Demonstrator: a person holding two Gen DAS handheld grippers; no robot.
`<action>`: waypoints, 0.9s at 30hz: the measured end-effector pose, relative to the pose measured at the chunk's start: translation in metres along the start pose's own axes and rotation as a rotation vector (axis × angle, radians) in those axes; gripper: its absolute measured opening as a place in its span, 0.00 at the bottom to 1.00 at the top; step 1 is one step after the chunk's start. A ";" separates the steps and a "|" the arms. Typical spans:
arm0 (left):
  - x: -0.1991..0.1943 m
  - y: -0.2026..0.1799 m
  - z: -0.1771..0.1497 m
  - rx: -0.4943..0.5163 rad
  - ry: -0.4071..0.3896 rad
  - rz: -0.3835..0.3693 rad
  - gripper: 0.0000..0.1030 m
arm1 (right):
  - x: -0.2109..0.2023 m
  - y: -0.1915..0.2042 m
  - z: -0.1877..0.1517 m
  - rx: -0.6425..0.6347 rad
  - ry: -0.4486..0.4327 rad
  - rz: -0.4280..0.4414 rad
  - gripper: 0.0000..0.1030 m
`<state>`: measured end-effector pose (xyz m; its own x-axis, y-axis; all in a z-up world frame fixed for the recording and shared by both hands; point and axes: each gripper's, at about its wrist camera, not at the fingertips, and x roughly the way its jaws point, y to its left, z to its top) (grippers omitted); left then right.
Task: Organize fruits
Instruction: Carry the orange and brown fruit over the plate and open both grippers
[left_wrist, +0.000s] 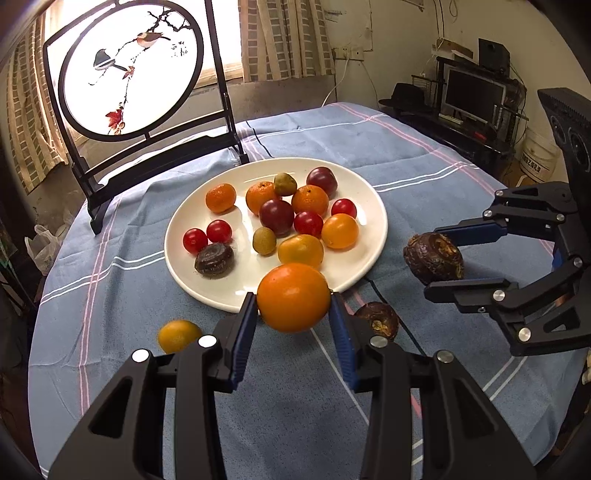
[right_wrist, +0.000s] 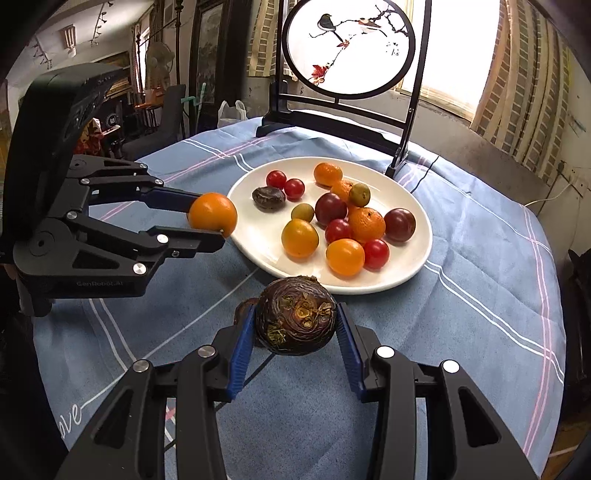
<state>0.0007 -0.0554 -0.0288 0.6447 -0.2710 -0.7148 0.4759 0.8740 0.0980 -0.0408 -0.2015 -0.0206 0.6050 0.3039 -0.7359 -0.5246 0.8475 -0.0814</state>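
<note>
The side plate of the left hand-held gripper (right_wrist: 207, 229) carries faint raised lettering that reads roughly "CenRobot.AI", and a white cursive "ove" shows on the blue striped cloth (right_wrist: 480, 295) at the lower left edge of the right wrist view. The small dark characters painted on the round bird-and-branch screen (left_wrist: 129, 70) are too small to read.

The left hand-held gripper (left_wrist: 293, 314), black with ribbed blue pads, is clamped on a smooth, glossy orange fruit (left_wrist: 293, 297), held just over the near rim of the white plate (left_wrist: 365, 184). The right hand-held gripper (right_wrist: 295, 332) is clamped on a dark brown, ringed, rough-skinned water chestnut (right_wrist: 295, 321), held above the cloth near the plate's edge.

The round, shiny plate holds dimpled mandarins, red cherry tomatoes, purple plums, small green fruits, yellow-orange tomatoes and another dark chestnut (left_wrist: 214, 258). On the cloth-covered tabletop lie a yellow fruit (left_wrist: 179, 335) just left of the left hand-held gripper and a brown chestnut (left_wrist: 377, 319) partly hidden behind its right finger. A monitor (left_wrist: 472, 94) and a black hat (left_wrist: 404, 96) stand beyond.
</note>
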 end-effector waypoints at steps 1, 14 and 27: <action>-0.001 0.002 0.002 -0.004 -0.007 0.003 0.38 | 0.000 0.000 0.002 0.000 -0.006 -0.002 0.42; 0.000 0.053 0.046 -0.105 -0.102 0.055 0.38 | 0.002 -0.032 0.056 0.075 -0.140 -0.020 0.42; 0.050 0.057 0.063 -0.074 -0.048 0.054 0.38 | 0.063 -0.072 0.096 0.182 -0.107 -0.034 0.42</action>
<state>0.0978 -0.0448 -0.0151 0.6968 -0.2399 -0.6760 0.3954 0.9148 0.0829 0.0927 -0.2018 0.0041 0.6859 0.3099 -0.6584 -0.3916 0.9198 0.0250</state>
